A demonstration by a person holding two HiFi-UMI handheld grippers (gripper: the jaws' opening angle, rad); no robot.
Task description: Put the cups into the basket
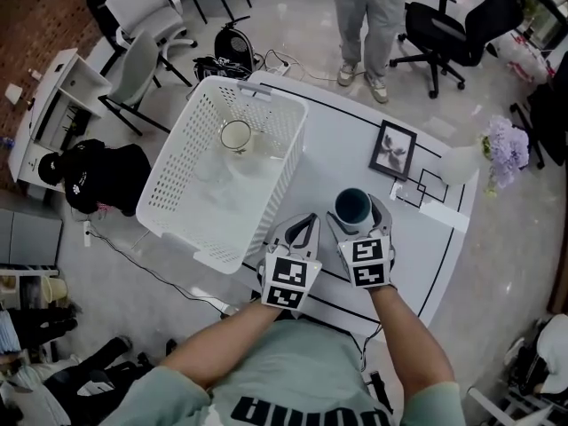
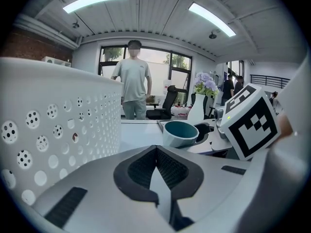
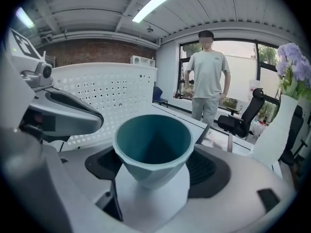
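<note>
The basket (image 2: 53, 125) runs past the left gripper view's edge; the head view crops the standing person (image 1: 368, 11).

Clearance: basket (image 1: 175, 165) mouth open; table (image 1: 346, 136) near edge crowded.
Basket top is unobstructed, one pale cup (image 1: 236, 136) at its far end. Its side wall stands just left of the left tool (image 1: 302, 222). A teal cup (image 1: 352, 204) stands in the right tool's (image 1: 359, 216) open gap. Frame (image 1: 393, 149) and vase (image 1: 457, 162) stand well right, bare table between.

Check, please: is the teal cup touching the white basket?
Apart. The left gripper view shows a strip of bare table between the wall of the white basket and the teal cup.
</note>
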